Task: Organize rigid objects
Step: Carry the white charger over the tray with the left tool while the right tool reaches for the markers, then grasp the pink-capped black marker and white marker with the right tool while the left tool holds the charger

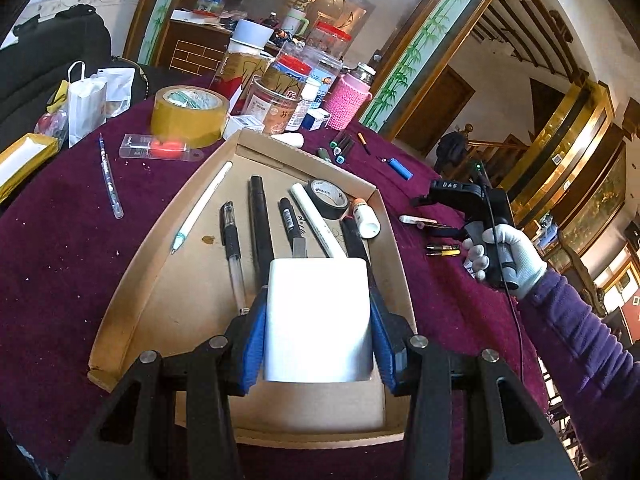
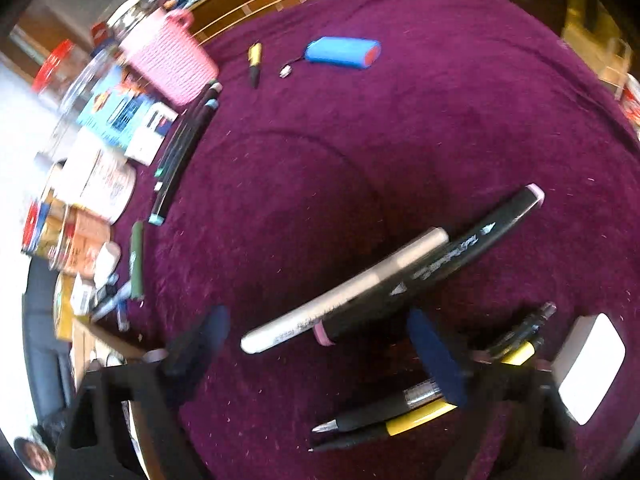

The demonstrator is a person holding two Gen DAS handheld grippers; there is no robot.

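Note:
In the left wrist view my left gripper (image 1: 318,320) is shut on a white rectangular block (image 1: 318,312), held low over a cardboard tray (image 1: 120,320). The tray holds several pens and markers (image 1: 260,220), a black tape roll (image 1: 328,198) and a small white bottle (image 1: 366,218). My right gripper (image 1: 430,214), in a gloved hand, points down at the cloth to the right of the tray. In the right wrist view that right gripper (image 2: 320,348) stands open. A silver marker (image 2: 348,292) and a black marker with pink caps (image 2: 440,260) lie on the cloth between its blue pads (image 2: 432,360), untouched.
The purple cloth (image 2: 360,140) also carries two yellow-and-black pens (image 2: 400,420), a white block (image 2: 592,368), a blue battery pack (image 2: 342,53), dark markers (image 2: 188,148) and a pink-sleeved jar (image 2: 168,60). A yellow tape roll (image 1: 190,114), a blue pen (image 1: 110,178) and jars crowd the far side.

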